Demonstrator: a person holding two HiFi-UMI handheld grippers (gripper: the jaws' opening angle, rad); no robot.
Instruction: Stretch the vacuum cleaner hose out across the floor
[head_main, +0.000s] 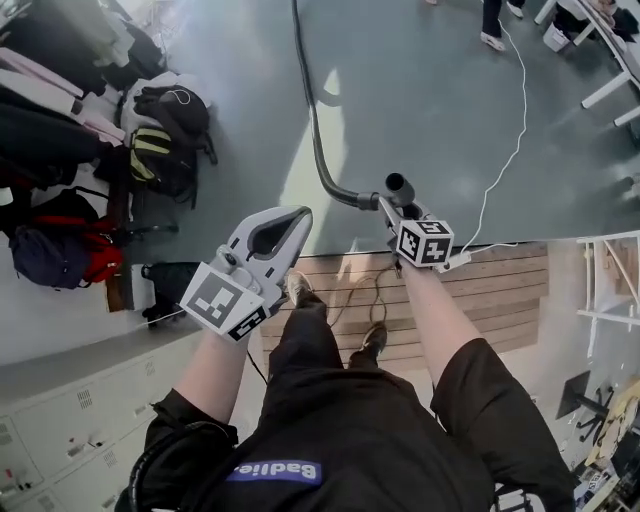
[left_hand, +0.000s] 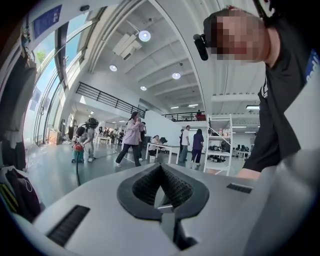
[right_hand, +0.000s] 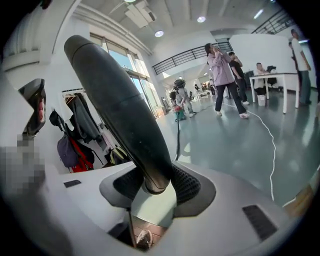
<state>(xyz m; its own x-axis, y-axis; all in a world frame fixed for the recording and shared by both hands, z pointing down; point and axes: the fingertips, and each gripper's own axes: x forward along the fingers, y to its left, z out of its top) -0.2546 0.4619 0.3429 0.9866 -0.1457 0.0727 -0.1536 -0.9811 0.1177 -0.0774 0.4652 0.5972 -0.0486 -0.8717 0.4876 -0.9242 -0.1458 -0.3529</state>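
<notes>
The dark grey vacuum cleaner hose (head_main: 315, 130) ends in a smooth, rigid black tube (right_hand: 120, 100), and we hold that tube in our right gripper (head_main: 392, 206), jaws clamped on it. From the grip the hose bends and runs across the glossy grey floor (head_main: 430, 100) toward 12 o'clock. Our left gripper (head_main: 303, 213), at 9 o'clock of the right one, has its jaws together with nothing between them. A thin white cable (head_main: 515, 140) trails at 2 o'clock. A pile of dark bags (head_main: 165, 140) lies at 10 o'clock.
</notes>
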